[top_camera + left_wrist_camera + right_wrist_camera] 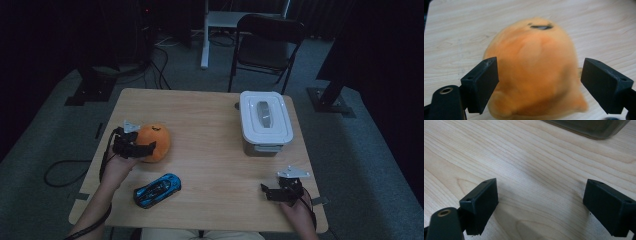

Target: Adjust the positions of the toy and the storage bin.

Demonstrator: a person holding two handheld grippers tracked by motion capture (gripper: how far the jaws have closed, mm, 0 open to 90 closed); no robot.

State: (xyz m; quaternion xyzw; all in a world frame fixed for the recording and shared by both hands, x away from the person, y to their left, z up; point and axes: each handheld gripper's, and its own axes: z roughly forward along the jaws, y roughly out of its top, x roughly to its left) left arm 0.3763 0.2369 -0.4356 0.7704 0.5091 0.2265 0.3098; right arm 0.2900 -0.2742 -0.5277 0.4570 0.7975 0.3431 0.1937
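Orange plush, a round soft toy [154, 142] with a small dark mark on its crown, sits on the counter [210, 150] near the left edge, about midway between the near and far edges. The left claw [145, 148] is right at it on its left side. In the left gripper view the toy [534, 70] bulges between the two black jaws, which stand wide: the left one looks to be at or just off the fur, while a strip of bare wood shows between the right one and the toy. I read the pads as not pressing, so the toy rests on the counter by its own weight.

What the next move turns on is this: the toy lies straight ahead of the left claw, centred in the gap, its rounded top pointing away along the line of the jaws and its broad base nearest the claw. It has no strong long axis, so a squeeze across the widest part of the body would likely take hold from this angle without any turn of the wrist.

The right claw [280, 192] hangs near the near right corner, well apart from the toy, jaws spread wide over bare wood [534, 182] with nothing between them. The left hand is plainly the nearer. A blue toy car [157, 190] lies near the near edge, and a white-lidded box [265, 121] stands toward the far right corner.
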